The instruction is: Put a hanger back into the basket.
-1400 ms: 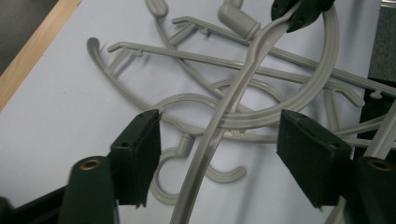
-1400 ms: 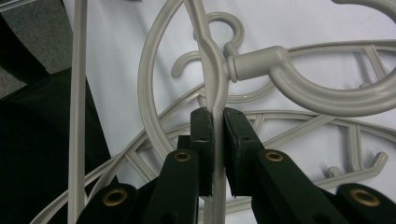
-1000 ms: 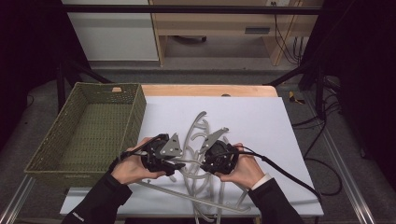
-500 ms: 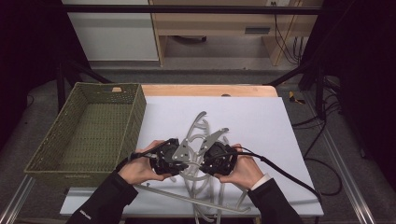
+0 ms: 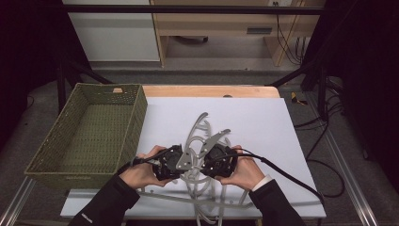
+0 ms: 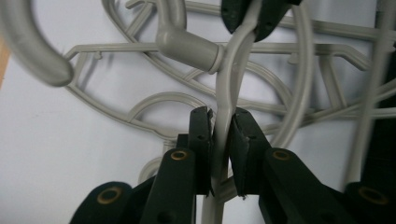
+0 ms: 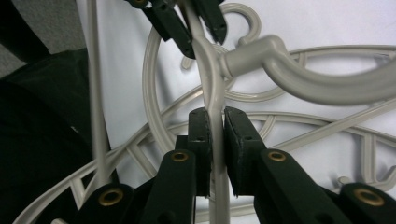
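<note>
Grey plastic everywhere on this table: smooth, thin-barred coat hangers [image 5: 202,188] are lying in a tangled heap on the white tabletop [image 5: 263,122], curved arms and cross-braces overlapping near the front edge. 1 hanger [image 6: 229,88] is sitting lifted above the pile, its thick rounded hook [image 7: 303,74] curling off to one side. To the left, a woven olive-green basket [image 5: 84,136], rectangular with a coarse weave, is standing beside the pile.

Both hands are working the same hanger now. The left gripper [image 6: 223,135] has just been closing, and its 2 black jaws are pinching the hanger's slim flat arm between them, nearly pressed together with only the thin bar in the gap. The right gripper [image 7: 215,135] is doing the same from the other side, its jaws clamped tight on the arm just below the neck of the hook. In the high view the 2 grippers are facing each other close together, left [image 5: 171,162] and right [image 5: 217,161], with the hanger bridging between them over the heap.
</note>
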`<state>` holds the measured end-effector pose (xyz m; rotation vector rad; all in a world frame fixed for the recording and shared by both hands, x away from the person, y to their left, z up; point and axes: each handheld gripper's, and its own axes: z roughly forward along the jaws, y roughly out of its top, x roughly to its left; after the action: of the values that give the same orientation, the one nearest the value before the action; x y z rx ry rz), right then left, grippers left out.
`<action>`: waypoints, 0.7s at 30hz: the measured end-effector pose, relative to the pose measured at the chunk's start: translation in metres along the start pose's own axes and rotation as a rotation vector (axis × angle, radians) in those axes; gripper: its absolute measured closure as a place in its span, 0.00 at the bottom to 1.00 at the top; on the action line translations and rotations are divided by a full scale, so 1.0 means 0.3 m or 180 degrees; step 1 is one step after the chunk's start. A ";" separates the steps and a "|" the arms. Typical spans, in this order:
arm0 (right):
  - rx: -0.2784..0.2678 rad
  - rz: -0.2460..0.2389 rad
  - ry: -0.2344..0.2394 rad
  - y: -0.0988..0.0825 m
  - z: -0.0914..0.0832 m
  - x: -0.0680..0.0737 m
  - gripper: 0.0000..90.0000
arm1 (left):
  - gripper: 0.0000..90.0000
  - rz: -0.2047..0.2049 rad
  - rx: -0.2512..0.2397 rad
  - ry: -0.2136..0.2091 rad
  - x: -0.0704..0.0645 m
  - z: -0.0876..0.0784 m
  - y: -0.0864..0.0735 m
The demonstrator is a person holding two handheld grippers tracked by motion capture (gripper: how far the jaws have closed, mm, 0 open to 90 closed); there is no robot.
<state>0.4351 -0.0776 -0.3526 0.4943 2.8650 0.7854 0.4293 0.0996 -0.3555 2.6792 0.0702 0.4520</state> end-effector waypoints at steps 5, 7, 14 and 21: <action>0.0040 0.0009 -0.0011 -0.001 0.001 0.002 0.88 | 0.91 0.0002 0.0008 -0.0039 -0.014 -0.001 0.001; -0.0007 -0.0013 -0.0030 -0.003 -0.001 0.002 0.87 | 0.91 -0.0055 -0.0048 -0.0058 -0.015 -0.005 -0.002; -0.0108 0.0037 -0.0038 -0.004 -0.027 -0.001 0.83 | 0.91 -0.0240 -0.0161 -0.0037 -0.020 -0.031 -0.006; -0.0555 0.0168 -0.0223 -0.033 -0.083 -0.025 0.73 | 0.91 -0.0592 -0.0319 0.0099 -0.006 -0.055 -0.020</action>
<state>0.4341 -0.0999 -0.3362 0.5643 2.6982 0.9949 0.4225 0.1114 -0.3443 2.5382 0.2954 0.4263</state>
